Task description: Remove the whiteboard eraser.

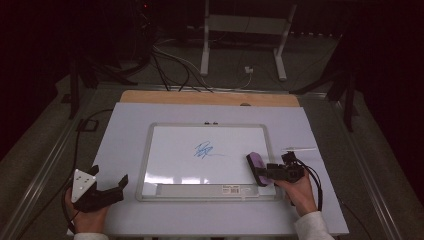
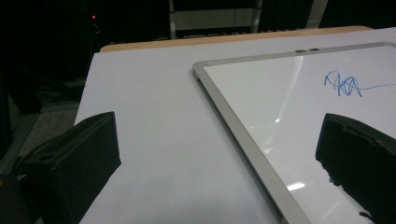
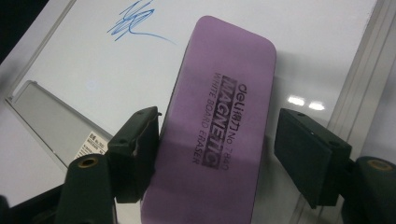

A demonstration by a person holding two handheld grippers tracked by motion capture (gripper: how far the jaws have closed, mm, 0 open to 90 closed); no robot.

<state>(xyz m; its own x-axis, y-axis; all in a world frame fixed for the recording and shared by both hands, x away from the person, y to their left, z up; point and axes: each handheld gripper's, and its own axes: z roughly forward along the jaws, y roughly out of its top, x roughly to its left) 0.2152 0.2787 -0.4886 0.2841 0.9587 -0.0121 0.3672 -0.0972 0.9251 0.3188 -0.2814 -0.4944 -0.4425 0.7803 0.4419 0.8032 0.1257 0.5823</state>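
A purple magnetic whiteboard eraser [image 1: 256, 167] [image 3: 219, 93] lies on the lower right part of the whiteboard [image 1: 210, 125] [image 3: 84, 70]. My right gripper [image 1: 265, 172] [image 3: 224, 149] straddles it with the jaws apart. One pad touches the eraser's side, and a gap shows between the other pad and the eraser. A blue scribble [image 1: 203, 150] [image 3: 135, 18] [image 2: 345, 85] marks the middle of the board. My left gripper [image 1: 109, 175] [image 2: 219, 154] rests open on the table, left of the board's frame [image 2: 233, 116], with nothing between its jaws.
The board lies on a white table sheet [image 1: 125, 130] with a wooden edge [image 1: 210, 97] at the back. A thin white pen [image 1: 299, 148] lies just right of the board. Cables [image 1: 170, 70] and a stand's legs [image 1: 205, 45] are on the floor beyond.
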